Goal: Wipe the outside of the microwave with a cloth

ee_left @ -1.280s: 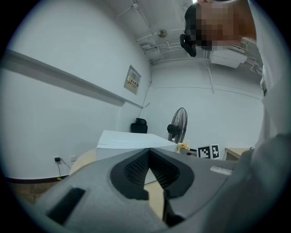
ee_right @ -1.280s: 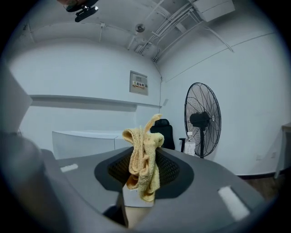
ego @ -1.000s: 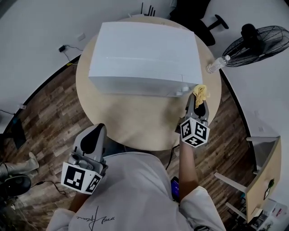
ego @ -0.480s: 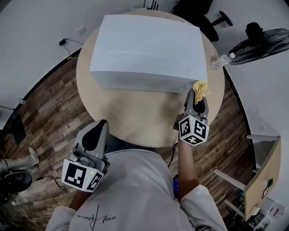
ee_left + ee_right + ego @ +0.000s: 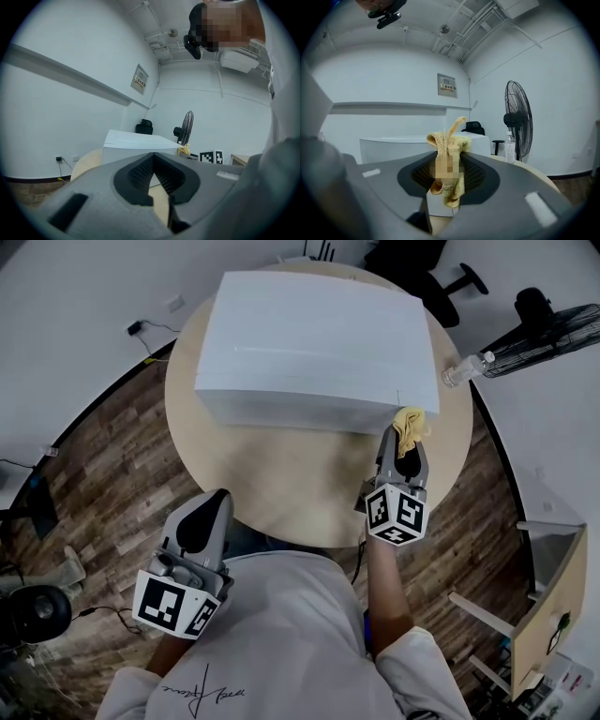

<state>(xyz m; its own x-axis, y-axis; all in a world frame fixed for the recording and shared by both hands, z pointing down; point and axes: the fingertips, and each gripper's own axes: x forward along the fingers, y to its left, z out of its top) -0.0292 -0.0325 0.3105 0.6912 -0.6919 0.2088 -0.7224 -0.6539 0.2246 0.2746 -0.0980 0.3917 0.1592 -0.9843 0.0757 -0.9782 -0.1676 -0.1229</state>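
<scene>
The white microwave (image 5: 314, 343) sits on the round wooden table (image 5: 281, 488); the right gripper (image 5: 401, 440) is clamped tight on a bunched yellow cloth (image 5: 410, 423) at the oven's front right corner, though I cannot tell whether the cloth touches it; the left gripper (image 5: 208, 509) hangs back by the table's near edge, jaws together on nothing. A water bottle (image 5: 466, 368) lies just right of the microwave; a black fan (image 5: 553, 329) and office chair (image 5: 422, 268) stand on the floor beyond.
</scene>
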